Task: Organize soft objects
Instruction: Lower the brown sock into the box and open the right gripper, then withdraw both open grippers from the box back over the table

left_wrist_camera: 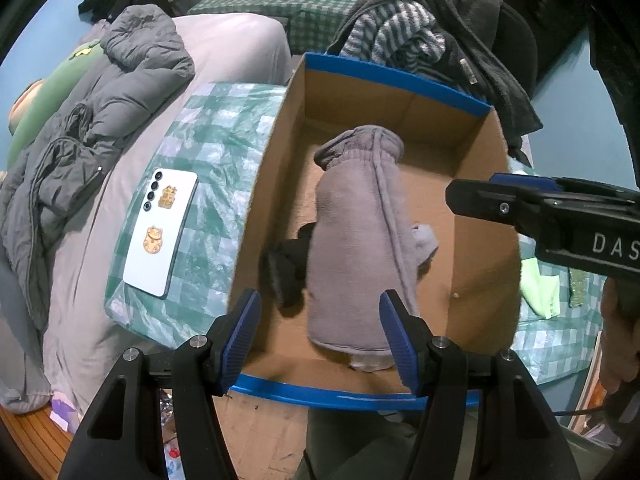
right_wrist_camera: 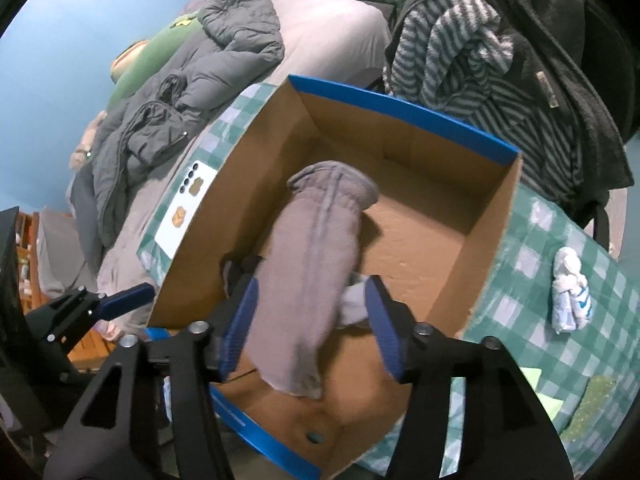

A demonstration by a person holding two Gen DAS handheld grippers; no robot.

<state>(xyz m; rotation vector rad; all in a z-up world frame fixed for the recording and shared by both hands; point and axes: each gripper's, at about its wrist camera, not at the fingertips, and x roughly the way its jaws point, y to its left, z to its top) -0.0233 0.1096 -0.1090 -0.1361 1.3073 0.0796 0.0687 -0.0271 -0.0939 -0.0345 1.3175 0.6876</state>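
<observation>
the box [left_wrist_camera: 476,240] is brown cardboard, dull and a bit rough, with shiny blue tape on its rims. the grey cloth bag [left_wrist_camera: 352,248] in it looks soft and fuzzy. the checked sheet [left_wrist_camera: 208,160] under the box is thin crinkly plastic that shines. the phone [left_wrist_camera: 160,232] has a smooth white back with gold stickers. the puffy coat [left_wrist_camera: 100,120] looks slick. the striped robe [right_wrist_camera: 460,48] is fluffy.

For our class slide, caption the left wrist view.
Open left gripper above a blue-rimmed cardboard box holding a grey fleece garment.
</observation>
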